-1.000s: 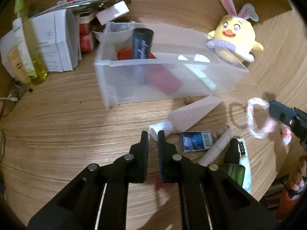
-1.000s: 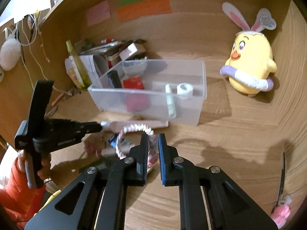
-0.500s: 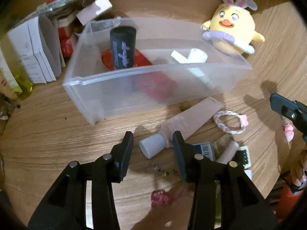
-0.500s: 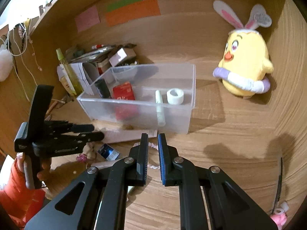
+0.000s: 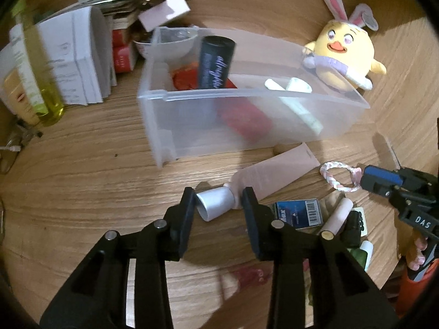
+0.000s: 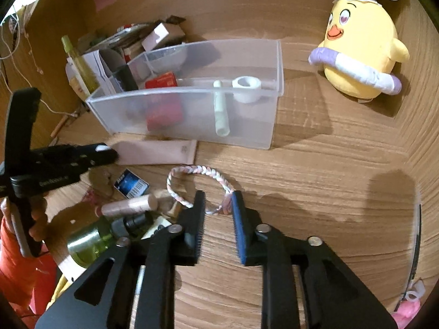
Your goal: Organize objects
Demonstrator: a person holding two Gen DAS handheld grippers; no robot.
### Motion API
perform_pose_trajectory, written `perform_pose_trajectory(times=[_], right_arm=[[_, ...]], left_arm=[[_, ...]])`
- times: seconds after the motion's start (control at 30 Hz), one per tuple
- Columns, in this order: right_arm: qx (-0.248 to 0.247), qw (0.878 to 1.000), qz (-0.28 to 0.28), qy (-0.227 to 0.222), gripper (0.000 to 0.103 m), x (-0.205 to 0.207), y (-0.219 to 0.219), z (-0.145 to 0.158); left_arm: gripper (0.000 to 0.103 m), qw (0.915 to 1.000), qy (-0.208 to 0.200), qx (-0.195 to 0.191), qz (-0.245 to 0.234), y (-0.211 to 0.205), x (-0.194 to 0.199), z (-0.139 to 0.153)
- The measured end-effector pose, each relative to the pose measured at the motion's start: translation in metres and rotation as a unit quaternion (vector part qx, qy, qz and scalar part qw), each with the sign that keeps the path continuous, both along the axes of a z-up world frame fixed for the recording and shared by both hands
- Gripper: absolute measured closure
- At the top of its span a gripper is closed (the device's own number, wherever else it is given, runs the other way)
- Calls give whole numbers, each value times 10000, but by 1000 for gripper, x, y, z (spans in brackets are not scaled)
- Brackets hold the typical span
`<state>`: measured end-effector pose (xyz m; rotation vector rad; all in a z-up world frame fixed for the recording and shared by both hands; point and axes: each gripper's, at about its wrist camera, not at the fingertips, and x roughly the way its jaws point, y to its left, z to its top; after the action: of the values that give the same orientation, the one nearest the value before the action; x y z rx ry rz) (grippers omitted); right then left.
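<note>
Pink tube's silver cap [image 5: 215,202] sits between the spread left claw [image 5: 219,200] fingers

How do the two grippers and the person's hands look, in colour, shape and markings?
Both the left gripper and the right gripper are matte black, with flat jaws on angular linkage arms joined by silver rivets. The right one has blue pads; white letters "DAS" show on its body. The left hand wears an orange-red sleeve.

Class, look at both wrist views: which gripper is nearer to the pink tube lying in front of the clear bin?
Left. The left gripper is open with its fingers on either side of the pink tube cap. The right gripper is open at the braided ring, apart from the tube.
</note>
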<state>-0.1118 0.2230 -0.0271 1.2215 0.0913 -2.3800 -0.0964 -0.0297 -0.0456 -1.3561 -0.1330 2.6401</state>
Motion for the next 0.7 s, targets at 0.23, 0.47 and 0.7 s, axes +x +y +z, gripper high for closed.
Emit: perform_pose_trajectory(times=[0.23,0.47,0.7], right_arm=[[205,9997,-131,-75,74,-9,-3,-8],[395,9990,-184,87,91,-10,-9,-11],[248,9987,-260,370,91,-2,-6,7]], left_arm=[[69,9992,204,225,262,-18,14,10],[69,9977,373,380,414,-31,20,22],[71,9961,549,532,447,-34,22,35]])
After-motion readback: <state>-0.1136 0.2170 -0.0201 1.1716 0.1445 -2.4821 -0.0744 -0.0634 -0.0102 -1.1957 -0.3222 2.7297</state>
